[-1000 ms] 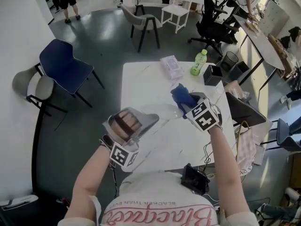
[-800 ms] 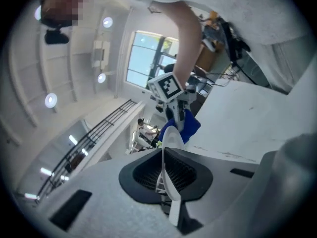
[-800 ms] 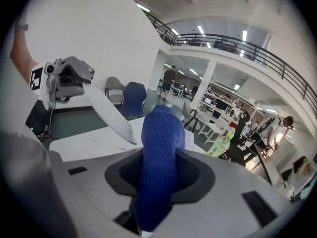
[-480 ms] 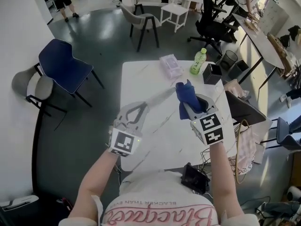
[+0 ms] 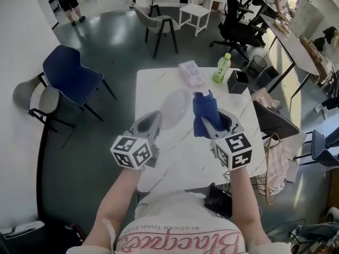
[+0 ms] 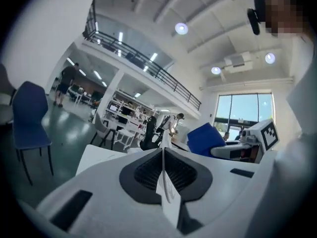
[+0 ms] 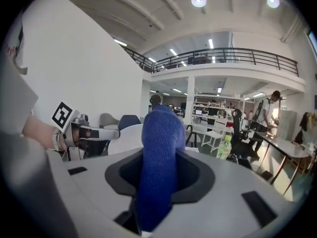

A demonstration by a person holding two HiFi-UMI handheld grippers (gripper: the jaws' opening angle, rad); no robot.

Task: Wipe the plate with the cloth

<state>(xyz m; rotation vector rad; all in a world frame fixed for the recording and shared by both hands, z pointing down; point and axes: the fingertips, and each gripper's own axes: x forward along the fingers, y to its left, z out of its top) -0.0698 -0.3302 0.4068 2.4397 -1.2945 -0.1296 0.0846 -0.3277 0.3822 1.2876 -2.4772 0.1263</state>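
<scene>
Right at the left gripper [image 6: 163,153], the jaws are pressed nearly together on the thin rim of the plate [image 6: 167,198]. In the left gripper view the plate shows edge-on as a pale sliver between the ribbed pads. The right gripper [image 7: 159,158] has its jaws clamped on the cloth [image 7: 159,133]. This is a thick blue roll that stands up out of the jaws and hangs down below them.

From the head view, both grippers are held up in front of the person, above a white table [image 5: 153,83]. The plate is clear and hard to see. It appears as a faint oval, lifted off the table and reaching forward from the left gripper. The cloth sits just beside the plate's right edge. Whether the two are touching cannot be told.

Farther out on the table are a green bottle [image 5: 223,69], a pink packet [image 5: 191,74] and a small black box [image 5: 238,82]. A blue chair [image 5: 71,73] stands on the floor to the left.

As for progress, the plate is picked up and the cloth is in hand, so the setup looks done. No dirt or wet streaks show on the plate, so how much has been wiped is unclear. What seems left is to rub the cloth across the plate's face and then set both down.
</scene>
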